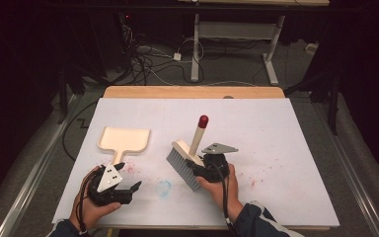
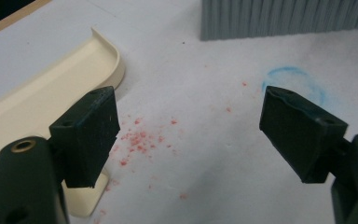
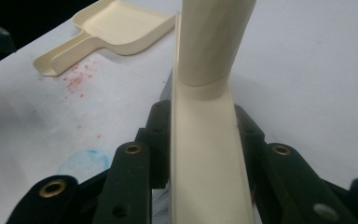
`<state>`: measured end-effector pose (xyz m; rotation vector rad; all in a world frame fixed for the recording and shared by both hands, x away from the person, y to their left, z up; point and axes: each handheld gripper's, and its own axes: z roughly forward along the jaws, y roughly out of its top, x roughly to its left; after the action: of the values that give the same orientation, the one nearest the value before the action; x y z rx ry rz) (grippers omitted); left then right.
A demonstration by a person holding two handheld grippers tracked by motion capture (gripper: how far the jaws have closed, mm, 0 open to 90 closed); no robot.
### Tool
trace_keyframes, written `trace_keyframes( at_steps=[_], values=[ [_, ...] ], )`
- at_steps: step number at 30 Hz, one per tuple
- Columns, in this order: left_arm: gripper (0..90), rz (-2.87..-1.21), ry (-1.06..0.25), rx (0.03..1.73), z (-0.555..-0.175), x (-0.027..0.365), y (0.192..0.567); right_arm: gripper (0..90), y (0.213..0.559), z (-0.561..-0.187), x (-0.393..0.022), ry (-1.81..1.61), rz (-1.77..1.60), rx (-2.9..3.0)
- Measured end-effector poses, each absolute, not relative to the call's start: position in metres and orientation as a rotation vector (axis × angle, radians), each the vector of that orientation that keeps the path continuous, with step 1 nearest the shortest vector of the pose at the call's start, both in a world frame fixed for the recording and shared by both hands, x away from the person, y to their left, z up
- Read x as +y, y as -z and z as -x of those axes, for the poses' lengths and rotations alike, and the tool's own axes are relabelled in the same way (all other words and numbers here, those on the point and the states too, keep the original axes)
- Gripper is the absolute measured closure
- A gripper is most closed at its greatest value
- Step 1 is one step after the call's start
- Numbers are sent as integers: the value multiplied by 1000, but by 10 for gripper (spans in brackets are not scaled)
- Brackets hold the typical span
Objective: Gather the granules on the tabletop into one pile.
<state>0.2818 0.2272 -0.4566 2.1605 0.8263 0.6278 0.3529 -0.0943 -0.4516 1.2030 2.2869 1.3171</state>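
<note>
One white table sheet, laid over a wooden table top whose far edge shows as a tan strip. One cream dustpan, taken here as the landmark, lying flat on the sheet with its pan toward the far edge and its short handle toward the person. One hand brush, to the right of the dustpan and apart from it: cream block, grey bristles slanting down to the sheet, cream handle rising away from the person and ending in one dark red tip. Two handheld grippers. Left gripper: just on the near side of the dustpan's handle, jaws spread wide with nothing between them; in the left gripper view one jaw sits over the end of the dustpan handle, though contact cannot be told. Right gripper: right of the dustpan, jaws closed on the cream block of the brush, one jaw pressed to each side as seen in the right gripper view. One scatter of red crumbs on the sheet, just right of the dustpan's handle; fainter red specks lie farther right beyond the brush. One pale blue ring-shaped smudge on the sheet, on the near side of the dustpan, between the two grippers. Two hands, one per gripper, each with a dark sleeve.
</note>
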Motion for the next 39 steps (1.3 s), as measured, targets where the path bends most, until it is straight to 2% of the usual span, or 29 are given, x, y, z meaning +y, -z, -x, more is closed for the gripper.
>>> trace_keyframes(
  at_steps=[16,28,39],
  values=[
    [191,-2180,-610,811,-283,222,458,678,440,-344,-136,-1308,-1288,2240],
    [191,-2183,-608,810,-282,222,458,678,404,-333,-164,-1373,-1160,2177],
    [192,-2198,-605,808,-283,218,460,678,412,-331,-193,-1096,-1109,2044]
  ],
)
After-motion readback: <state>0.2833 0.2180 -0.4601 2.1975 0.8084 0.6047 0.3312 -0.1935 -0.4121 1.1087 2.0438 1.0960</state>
